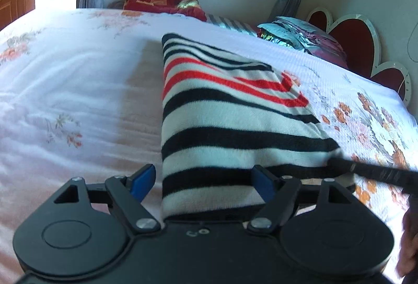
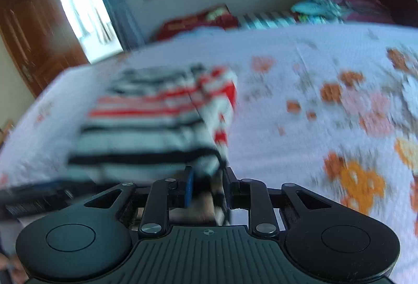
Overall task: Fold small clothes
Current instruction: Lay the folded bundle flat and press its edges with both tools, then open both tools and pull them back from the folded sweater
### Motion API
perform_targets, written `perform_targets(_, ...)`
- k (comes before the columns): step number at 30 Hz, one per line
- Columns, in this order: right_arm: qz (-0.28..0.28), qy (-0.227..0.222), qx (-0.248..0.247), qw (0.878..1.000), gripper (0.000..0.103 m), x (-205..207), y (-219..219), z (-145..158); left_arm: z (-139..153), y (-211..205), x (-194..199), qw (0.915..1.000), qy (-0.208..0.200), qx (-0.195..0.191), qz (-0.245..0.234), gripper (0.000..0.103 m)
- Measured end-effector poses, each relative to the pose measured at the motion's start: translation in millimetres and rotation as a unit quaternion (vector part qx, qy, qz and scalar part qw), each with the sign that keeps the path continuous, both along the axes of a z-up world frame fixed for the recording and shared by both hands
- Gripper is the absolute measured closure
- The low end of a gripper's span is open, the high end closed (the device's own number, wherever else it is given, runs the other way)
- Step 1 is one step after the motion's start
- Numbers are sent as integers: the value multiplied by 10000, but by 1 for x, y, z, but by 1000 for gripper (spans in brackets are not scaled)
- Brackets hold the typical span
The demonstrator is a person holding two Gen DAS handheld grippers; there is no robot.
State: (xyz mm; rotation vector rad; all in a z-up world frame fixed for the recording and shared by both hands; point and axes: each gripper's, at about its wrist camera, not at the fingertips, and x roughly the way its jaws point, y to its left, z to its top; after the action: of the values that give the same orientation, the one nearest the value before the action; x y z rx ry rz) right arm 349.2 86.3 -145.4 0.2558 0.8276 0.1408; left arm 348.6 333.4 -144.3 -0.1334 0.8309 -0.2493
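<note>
A small knitted garment (image 1: pixel 222 111) with black, white and red stripes lies folded into a long strip on the bed. My left gripper (image 1: pixel 205 180) is open, its blue pads on either side of the strip's near end, the cloth between them. In the blurred right wrist view the same garment (image 2: pixel 146 121) lies ahead and left. My right gripper (image 2: pixel 207 186) has its jaws close together around the garment's near right corner. The right gripper's black finger (image 1: pixel 371 170) reaches in from the right in the left wrist view.
The bed has a white floral sheet (image 1: pixel 78 90). A red folded blanket (image 1: pixel 162 4) and a pile of shiny clothes (image 1: pixel 300 35) lie at the far side by the heart-shaped headboard (image 1: pixel 360 40). A window and curtains stand behind; a wooden door (image 2: pixel 31 35) is at left.
</note>
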Motion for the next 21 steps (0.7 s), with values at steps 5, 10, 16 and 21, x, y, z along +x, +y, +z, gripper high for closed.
perform_targets(5,-205,172,130,9996,80,-1,0,-16,-1,-1,3,9999,126,45,48,14)
perform_targets(10,-255,207,124,9994,80,-2,3,-17,-3,-4,8,9982,438,271,307,2)
perform_targets(16,-226,206,-6,9995,79,-2,6,-15,1,-5,8,9929,757,386,831,0)
perform_targets(21,-176,263,-15,9995,71,2,3,-18,5,-13,5,9899,831,544,1012,1)
